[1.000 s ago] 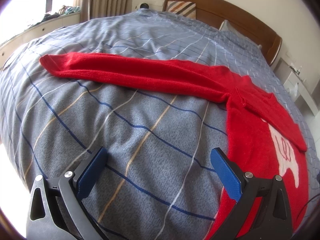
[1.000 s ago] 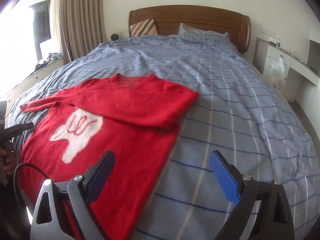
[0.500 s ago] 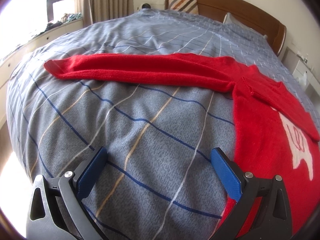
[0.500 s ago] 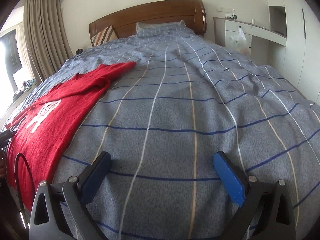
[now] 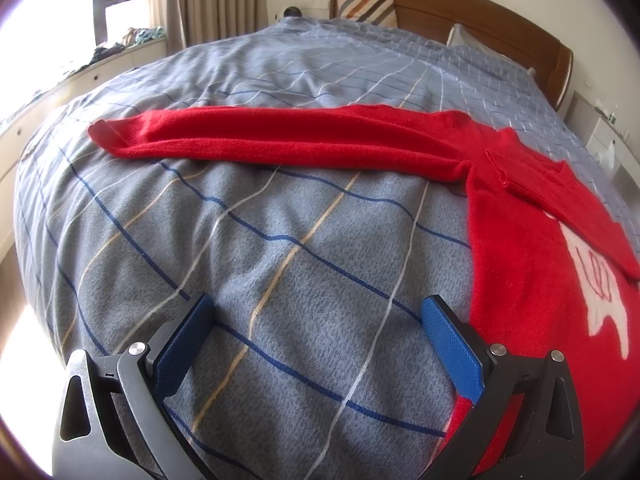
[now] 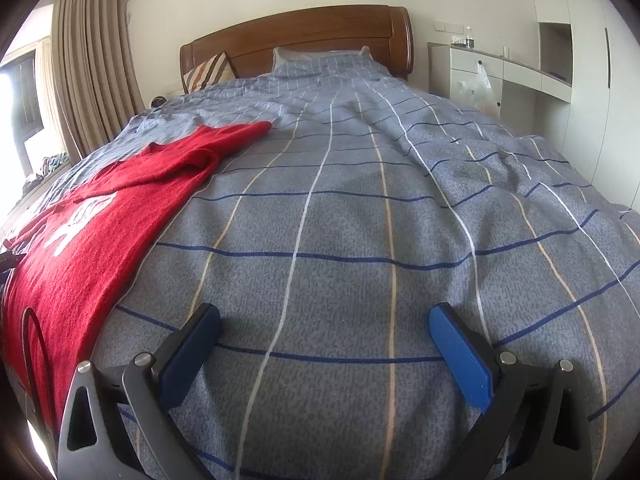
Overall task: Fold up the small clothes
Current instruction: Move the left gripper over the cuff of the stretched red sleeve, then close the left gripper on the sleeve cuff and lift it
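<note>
Sweater (image 5: 532,264): flat on bed, one sleeve (image 5: 256,140) stretched out sideways.
L gripper (image 5: 316,344): open, empty, beside sweater edge.
R gripper (image 6: 324,352): wide open, empty, over bare blanket (image 6: 360,216).
Room: headboard (image 6: 304,36), curtain (image 6: 88,72).

We are noting a red sweater (image 5: 520,264) showing a white motif, lying on a grey-blue duvet (image 6: 360,208) checked with navy, white and tan lines. Blue pads (image 5: 452,344) are showing on black gripper frames; headboard (image 6: 304,36) brown, curtain (image 6: 88,80) beige.

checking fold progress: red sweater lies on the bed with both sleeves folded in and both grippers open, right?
Not quite: only one sleeve is folded in. The left wrist view shows the other sleeve of the sweater stretched out across the bed. Left gripper and right gripper are open.
</note>
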`<state>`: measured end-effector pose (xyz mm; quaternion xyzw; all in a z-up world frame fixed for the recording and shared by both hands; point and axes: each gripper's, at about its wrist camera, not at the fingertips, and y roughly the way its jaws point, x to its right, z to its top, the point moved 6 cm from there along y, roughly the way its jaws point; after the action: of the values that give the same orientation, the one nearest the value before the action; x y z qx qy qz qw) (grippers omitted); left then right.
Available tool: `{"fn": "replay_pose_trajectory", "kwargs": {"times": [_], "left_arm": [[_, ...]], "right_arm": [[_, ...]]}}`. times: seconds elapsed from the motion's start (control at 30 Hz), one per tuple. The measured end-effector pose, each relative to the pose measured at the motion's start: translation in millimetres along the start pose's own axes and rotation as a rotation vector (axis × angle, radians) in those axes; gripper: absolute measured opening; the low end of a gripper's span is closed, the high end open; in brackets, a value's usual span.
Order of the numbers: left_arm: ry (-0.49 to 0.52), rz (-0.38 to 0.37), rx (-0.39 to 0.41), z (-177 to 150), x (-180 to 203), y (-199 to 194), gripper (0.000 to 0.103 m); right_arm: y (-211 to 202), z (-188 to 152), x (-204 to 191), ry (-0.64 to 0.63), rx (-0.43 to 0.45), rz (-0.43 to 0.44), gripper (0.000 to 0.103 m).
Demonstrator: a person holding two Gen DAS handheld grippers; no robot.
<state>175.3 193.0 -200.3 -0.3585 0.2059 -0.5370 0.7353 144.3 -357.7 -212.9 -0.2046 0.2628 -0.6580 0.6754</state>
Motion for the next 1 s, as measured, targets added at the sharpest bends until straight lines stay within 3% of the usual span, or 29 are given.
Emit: {"fn": "replay_pose_trajectory", "kwargs": {"times": [0.47,0.6,0.8,1.0], "left_arm": [[-0.016,-0.024,-0.011,2,-7,-3,0.103],[-0.035,-0.081,-0.046,10,-13,-11,0.103],[-0.166,-0.101,-0.008,43,-78,-32,0.103],[-0.451,-0.083,-0.032,81,-187,-12,0.102]], "right_arm": [[0,-1,-1,-0.005,0.007,-0.004,0.103],[0,-1,-1,-0.004,0.007,-0.003,0.103],[0,-1,-1,-0.005,0.007,-0.005,0.103],[0,-1,-2,-0.012,0.009,-0.012,0.103]]}}
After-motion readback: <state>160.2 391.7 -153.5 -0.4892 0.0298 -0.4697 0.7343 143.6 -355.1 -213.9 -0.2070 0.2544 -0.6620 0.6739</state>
